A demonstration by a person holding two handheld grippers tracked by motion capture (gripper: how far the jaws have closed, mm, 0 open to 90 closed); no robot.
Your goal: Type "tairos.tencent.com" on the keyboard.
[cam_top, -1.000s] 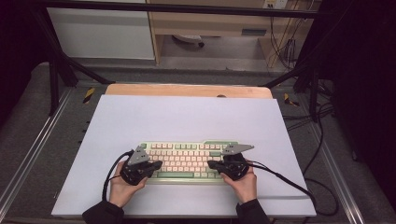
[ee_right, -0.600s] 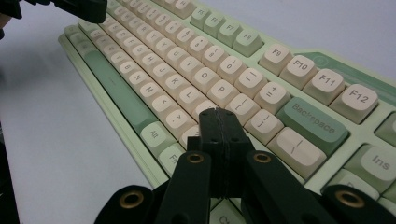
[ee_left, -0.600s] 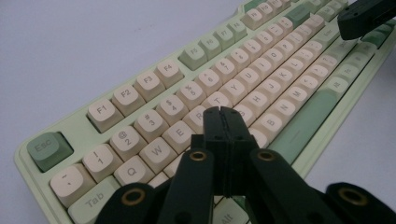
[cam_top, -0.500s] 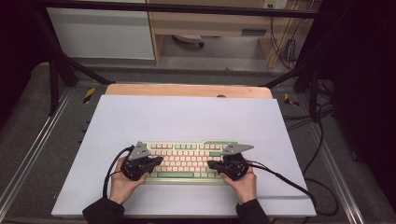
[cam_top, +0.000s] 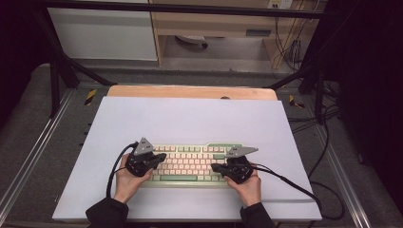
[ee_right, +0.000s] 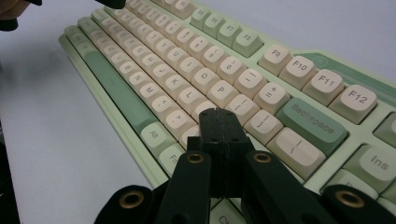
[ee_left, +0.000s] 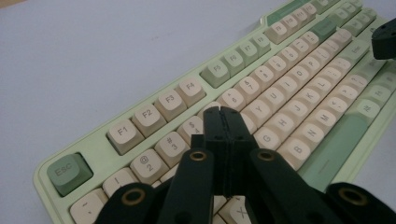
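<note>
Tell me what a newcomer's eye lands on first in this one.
A pale green keyboard with cream keys lies near the front of the white table. The left gripper and right gripper, jaws shut, poise over its two ends, tips pointing inward.

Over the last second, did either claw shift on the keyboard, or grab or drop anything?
The left claw edged slightly toward the top-left keys of the keyboard; its jaws are shut, with nothing between them. Nothing was taken hold of or let go. The right claw stayed put over the right end, also shut and empty, and the keyboard did not move.
</note>
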